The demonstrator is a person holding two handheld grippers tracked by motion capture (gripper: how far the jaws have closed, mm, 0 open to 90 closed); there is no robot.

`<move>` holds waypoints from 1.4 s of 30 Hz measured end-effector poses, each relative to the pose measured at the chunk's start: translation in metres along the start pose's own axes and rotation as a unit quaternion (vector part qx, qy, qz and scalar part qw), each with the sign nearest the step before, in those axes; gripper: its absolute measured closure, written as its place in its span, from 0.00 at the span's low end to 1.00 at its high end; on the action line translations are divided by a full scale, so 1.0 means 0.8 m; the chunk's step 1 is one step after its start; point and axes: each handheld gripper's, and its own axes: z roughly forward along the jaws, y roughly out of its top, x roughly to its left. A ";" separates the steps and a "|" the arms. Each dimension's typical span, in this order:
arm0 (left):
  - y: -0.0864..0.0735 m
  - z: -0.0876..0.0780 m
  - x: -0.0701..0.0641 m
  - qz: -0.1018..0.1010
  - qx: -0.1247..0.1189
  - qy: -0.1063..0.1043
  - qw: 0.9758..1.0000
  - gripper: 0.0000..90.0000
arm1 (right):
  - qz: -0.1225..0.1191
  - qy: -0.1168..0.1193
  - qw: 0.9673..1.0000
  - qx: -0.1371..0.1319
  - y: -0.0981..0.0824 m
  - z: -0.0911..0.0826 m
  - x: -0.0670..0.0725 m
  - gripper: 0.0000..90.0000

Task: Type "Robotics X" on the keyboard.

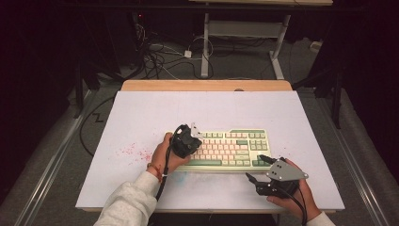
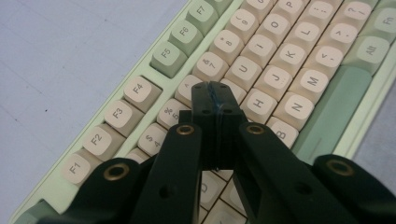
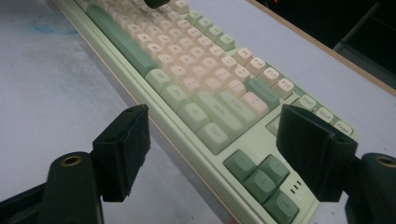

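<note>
**Green-and-cream keyboard: left jaws poised to press**

Keyboard (image 1: 226, 149) lies mid-table on the white board (image 1: 141, 113), long axis running left-right. Left gripper (image 2: 213, 88) hovers over its left half, jaws pressed together with nothing between, tips above the number row near the 6 key (image 2: 187, 88). Target keys lie directly below the tips. Right gripper (image 1: 258, 168) rests off the near right corner, jaws wide, empty. Left hand is nearer.
</note>
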 end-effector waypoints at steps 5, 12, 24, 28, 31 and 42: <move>0.001 0.004 0.000 0.000 0.004 0.001 1.000 0.97 | -0.003 0.001 1.000 0.002 0.000 0.001 0.000 0.29; 0.003 0.014 -0.004 0.005 0.019 0.002 1.000 0.97 | -0.005 0.003 1.000 0.008 -0.001 0.003 0.001 0.29; 0.002 0.001 -0.001 0.006 -0.004 0.011 1.000 0.97 | -0.006 -0.001 1.000 0.005 0.000 0.001 0.000 0.29; 0.000 -0.007 -0.001 0.008 -0.014 0.014 1.000 0.95 | -0.007 -0.002 1.000 0.004 0.000 0.000 0.000 0.29; -0.003 -0.013 0.000 0.008 -0.021 0.015 1.000 0.95 | -0.007 -0.002 1.000 0.003 0.000 -0.001 0.000 0.29; -0.015 -0.029 0.000 0.019 -0.044 0.029 0.998 0.88 | -0.006 -0.005 1.000 0.002 0.000 -0.001 0.000 0.29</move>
